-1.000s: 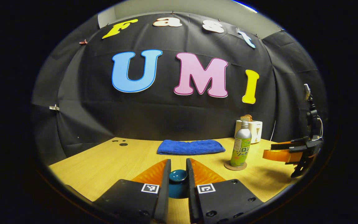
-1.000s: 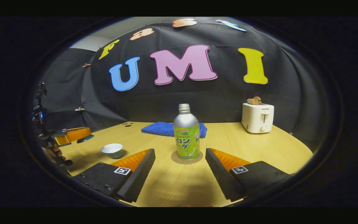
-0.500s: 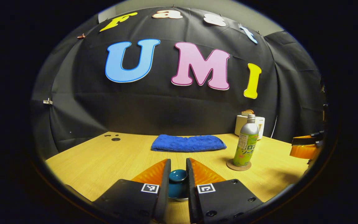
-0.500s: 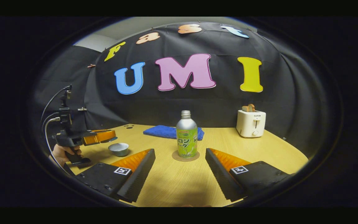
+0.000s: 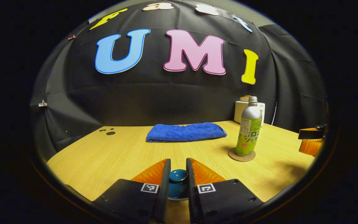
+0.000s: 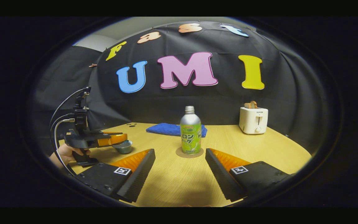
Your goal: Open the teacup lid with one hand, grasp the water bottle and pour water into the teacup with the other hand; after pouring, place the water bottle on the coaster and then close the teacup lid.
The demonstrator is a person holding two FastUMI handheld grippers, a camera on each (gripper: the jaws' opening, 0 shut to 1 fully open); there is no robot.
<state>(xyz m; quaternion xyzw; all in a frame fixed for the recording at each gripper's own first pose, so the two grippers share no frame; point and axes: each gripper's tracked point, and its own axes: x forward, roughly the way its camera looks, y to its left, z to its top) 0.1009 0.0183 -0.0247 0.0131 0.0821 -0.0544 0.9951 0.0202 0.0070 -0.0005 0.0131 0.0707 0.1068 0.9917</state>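
A: Lid (image 5: 178, 175), was it off the cup (image 6: 123, 147) by then?
B: It was held clamped between the left gripper (image 5: 178, 180) fingers, and the cup was seen open beneath that gripper on the surface (image 5: 110, 158). Pouring, by that showing, was not yet begun.
A: And the bottle (image 6: 190, 130)?
B: It was stood upright on the coaster (image 6: 189, 153), ungrasped. The right gripper (image 6: 180, 168) was held level before it, fingers wide apart, nothing between them.

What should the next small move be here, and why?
Probably lower the left claw to seat the lid on the teacup: it grips the lid above the cup, the bottle stands on its coaster, and the right claw is open, clear of it.
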